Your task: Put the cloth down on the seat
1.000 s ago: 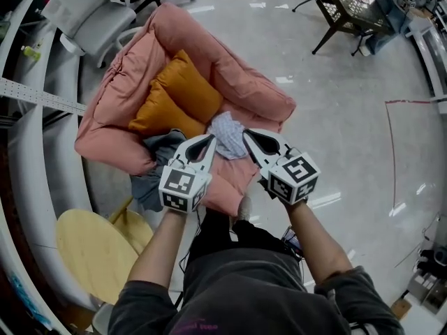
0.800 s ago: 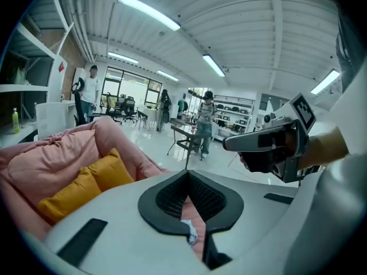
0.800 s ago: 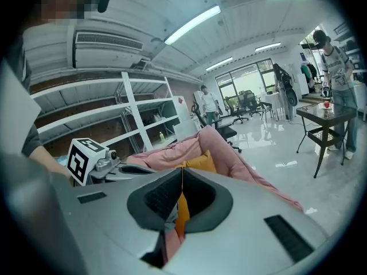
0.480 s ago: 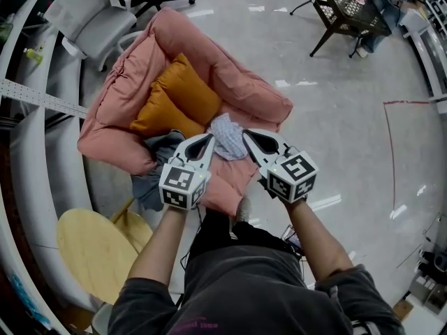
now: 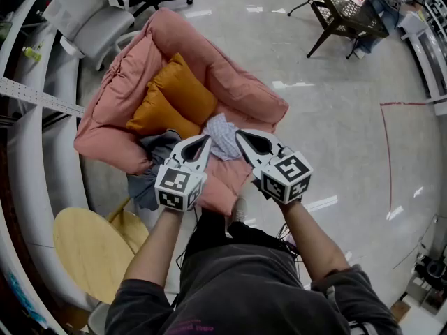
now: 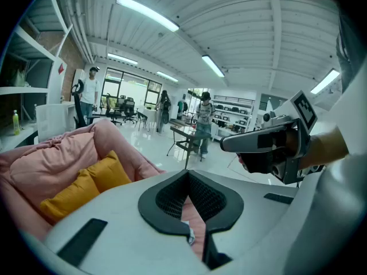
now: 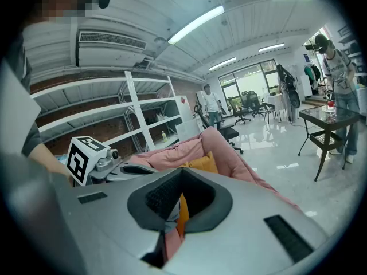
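Observation:
A pale checked cloth (image 5: 222,132) sits bunched over the front of the pink padded seat (image 5: 230,82), just before two orange cushions (image 5: 174,96). My left gripper (image 5: 206,139) is shut on the cloth's left edge, and a scrap of it shows at the pinch (image 6: 188,235). From the other side my right gripper (image 5: 239,135) is shut on the right edge, with grey-white fabric (image 7: 168,212) between its jaws. Both grippers point slightly down, side by side, over the seat's front edge.
A grey-blue garment (image 5: 155,166) hangs over the seat's front left. A round wooden table (image 5: 87,250) stands at lower left, a white office chair (image 5: 87,12) behind the seat, a black metal table (image 5: 346,9) at upper right. Polished floor lies to the right.

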`<state>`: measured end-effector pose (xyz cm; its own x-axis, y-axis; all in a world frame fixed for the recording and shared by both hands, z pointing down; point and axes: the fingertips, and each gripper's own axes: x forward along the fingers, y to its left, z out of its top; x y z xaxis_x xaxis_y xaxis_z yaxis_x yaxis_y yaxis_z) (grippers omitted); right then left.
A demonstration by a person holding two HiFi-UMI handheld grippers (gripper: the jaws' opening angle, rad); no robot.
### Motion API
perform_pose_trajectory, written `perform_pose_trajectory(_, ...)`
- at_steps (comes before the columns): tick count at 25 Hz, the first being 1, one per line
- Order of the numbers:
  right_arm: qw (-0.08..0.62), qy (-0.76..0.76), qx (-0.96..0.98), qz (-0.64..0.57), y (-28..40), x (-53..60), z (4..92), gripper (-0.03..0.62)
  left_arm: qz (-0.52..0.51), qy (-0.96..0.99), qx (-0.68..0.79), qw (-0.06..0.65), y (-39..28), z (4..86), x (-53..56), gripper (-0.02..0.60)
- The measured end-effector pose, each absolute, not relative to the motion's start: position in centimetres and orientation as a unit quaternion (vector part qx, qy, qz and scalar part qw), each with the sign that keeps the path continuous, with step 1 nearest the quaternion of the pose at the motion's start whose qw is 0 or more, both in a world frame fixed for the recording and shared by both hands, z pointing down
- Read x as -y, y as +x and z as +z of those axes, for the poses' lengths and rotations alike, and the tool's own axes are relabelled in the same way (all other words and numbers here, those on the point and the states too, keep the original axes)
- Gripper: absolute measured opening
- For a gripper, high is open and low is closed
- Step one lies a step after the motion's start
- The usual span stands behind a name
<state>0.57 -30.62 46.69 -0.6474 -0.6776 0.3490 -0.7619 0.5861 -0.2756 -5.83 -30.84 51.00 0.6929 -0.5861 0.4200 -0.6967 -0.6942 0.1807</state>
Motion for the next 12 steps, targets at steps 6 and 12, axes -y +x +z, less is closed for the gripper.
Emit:
perform_pose_trajectory(6, 0.108, 0.406, 0.884, 0.207, 1.01, 30.57, 47.29, 0.015, 0.170, 0.901, 0.359, 0.173, -5.87, 51.58, 30.51, 0.009)
perform_pose_trajectory(12, 0.110, 0.403, 0.884, 0.208, 1.11, 30.83, 47.44, 0.015, 0.172, 0.899, 0.363, 0.174, -6.06, 51.79, 30.95, 0.009)
